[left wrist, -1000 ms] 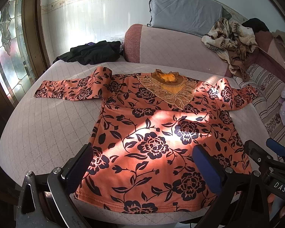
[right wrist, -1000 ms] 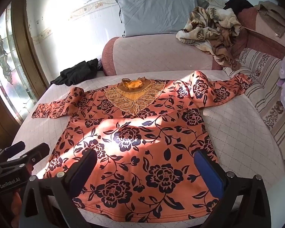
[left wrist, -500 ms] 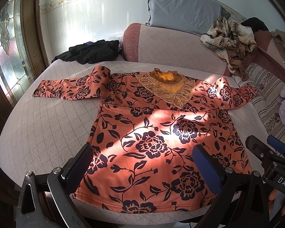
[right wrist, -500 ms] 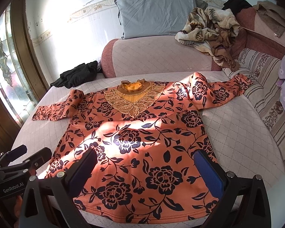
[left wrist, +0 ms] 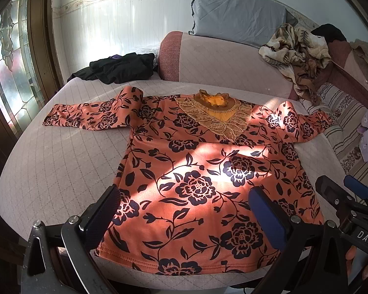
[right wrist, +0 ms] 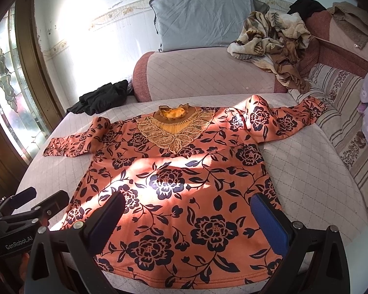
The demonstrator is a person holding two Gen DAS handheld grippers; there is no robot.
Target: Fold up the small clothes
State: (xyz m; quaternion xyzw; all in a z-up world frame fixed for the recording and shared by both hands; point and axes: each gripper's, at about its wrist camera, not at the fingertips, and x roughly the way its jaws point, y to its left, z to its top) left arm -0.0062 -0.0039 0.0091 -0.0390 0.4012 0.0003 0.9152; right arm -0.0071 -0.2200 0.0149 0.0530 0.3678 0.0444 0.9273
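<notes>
Over by the stained-glass window a heap of black clothing sits at the far left corner of the quilted bed, and from there the orange floral top stretches across the mattress, face up, with its left sleeve flat toward the window. In the middle, the gold lace collar points at the bolster and the grey pillow behind it. The right sleeve runs out toward the striped cushion and the crumpled brown blanket. The left gripper hangs above the hem's left half with its jaws spread wide and nothing between them; the right gripper does the same over the right half, equally released. Compared with a second ago, both have drawn back and risen a little, so the top sits slightly farther off in each view, while the garment itself has not shifted at all. To me that reads as the spreading-out being finished and the folding not yet started: no crease, no sleeve turned in. I would guess a sleeve or a side edge gets pinched first, and the bunched right shoulder may need smoothing.
</notes>
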